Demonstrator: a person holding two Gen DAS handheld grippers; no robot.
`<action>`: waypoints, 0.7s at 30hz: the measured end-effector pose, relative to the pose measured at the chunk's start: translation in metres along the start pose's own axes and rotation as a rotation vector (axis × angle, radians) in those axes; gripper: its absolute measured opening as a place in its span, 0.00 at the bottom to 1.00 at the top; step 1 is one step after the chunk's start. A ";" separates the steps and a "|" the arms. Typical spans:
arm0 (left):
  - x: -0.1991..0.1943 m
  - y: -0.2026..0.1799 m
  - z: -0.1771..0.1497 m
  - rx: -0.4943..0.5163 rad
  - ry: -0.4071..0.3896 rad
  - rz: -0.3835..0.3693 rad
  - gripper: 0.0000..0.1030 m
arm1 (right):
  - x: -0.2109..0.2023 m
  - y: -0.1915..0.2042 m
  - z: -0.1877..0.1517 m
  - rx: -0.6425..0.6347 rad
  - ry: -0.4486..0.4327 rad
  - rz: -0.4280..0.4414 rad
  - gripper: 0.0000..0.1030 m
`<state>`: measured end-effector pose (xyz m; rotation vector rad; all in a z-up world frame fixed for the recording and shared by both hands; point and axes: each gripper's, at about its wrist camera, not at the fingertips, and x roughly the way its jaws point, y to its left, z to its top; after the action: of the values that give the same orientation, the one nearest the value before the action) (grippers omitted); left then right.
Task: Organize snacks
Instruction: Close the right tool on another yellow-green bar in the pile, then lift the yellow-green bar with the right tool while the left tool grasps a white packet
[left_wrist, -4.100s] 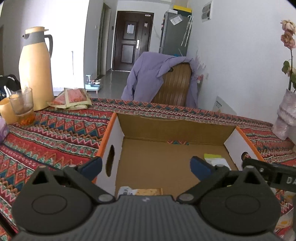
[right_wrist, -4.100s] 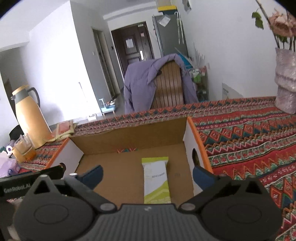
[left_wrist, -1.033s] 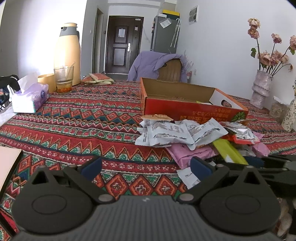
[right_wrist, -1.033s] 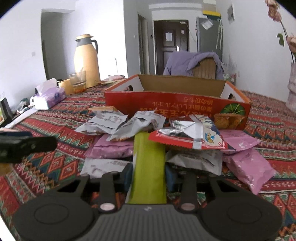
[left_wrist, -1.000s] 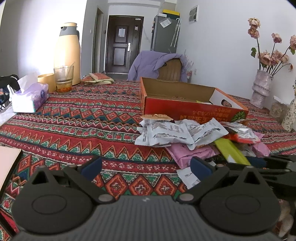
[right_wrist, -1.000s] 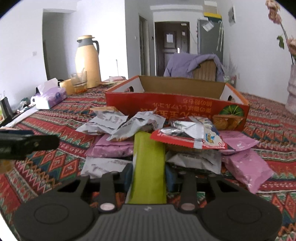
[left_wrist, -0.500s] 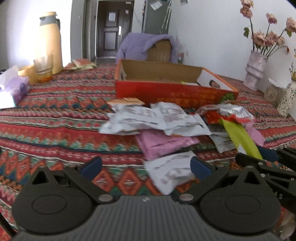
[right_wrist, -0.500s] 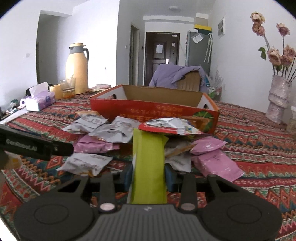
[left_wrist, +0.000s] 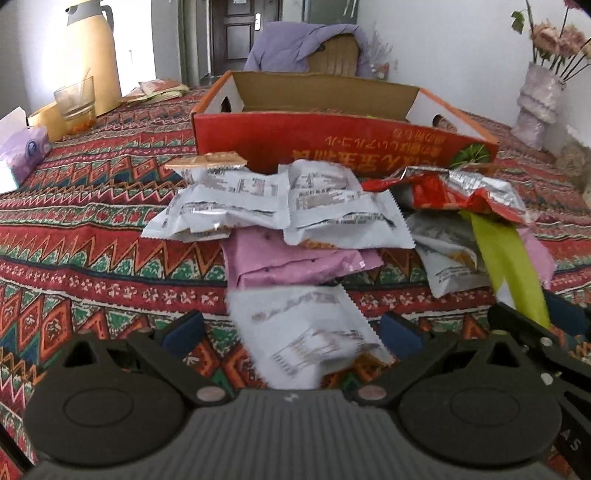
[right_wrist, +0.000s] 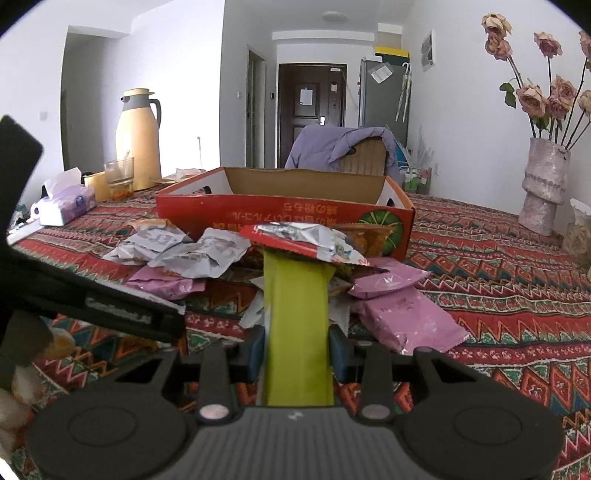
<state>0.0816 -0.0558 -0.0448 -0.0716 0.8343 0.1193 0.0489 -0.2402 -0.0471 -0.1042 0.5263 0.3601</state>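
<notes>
A pile of snack packets lies on the patterned tablecloth in front of an open red cardboard box. My right gripper is shut on a yellow-green packet, whose far end sits under a red foil packet. The packet also shows at the right of the left wrist view. My left gripper is open and low, with a white packet between its fingers, not touching them. White packets and a pink packet lie beyond.
A yellow thermos, a glass and a tissue box stand at the far left. A vase of dried flowers stands at the right. Pink packets lie right of my right gripper. A chair with a purple jacket stands behind the box.
My left gripper has moved forward and down toward the pile, so the white packet now lies between its open fingers. My right gripper has lifted slightly, still holding the yellow-green packet.
</notes>
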 end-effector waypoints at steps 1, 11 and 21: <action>0.000 -0.001 0.000 0.003 0.000 0.012 1.00 | 0.000 0.000 0.000 -0.003 -0.001 0.000 0.35; 0.000 -0.001 -0.002 0.002 -0.014 0.044 1.00 | 0.003 -0.001 -0.003 0.001 0.001 0.012 0.35; -0.012 -0.002 -0.012 0.050 -0.052 -0.003 0.83 | 0.005 -0.002 -0.004 0.004 0.008 0.014 0.35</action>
<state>0.0648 -0.0599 -0.0443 -0.0226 0.7852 0.0970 0.0517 -0.2412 -0.0525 -0.0981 0.5354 0.3728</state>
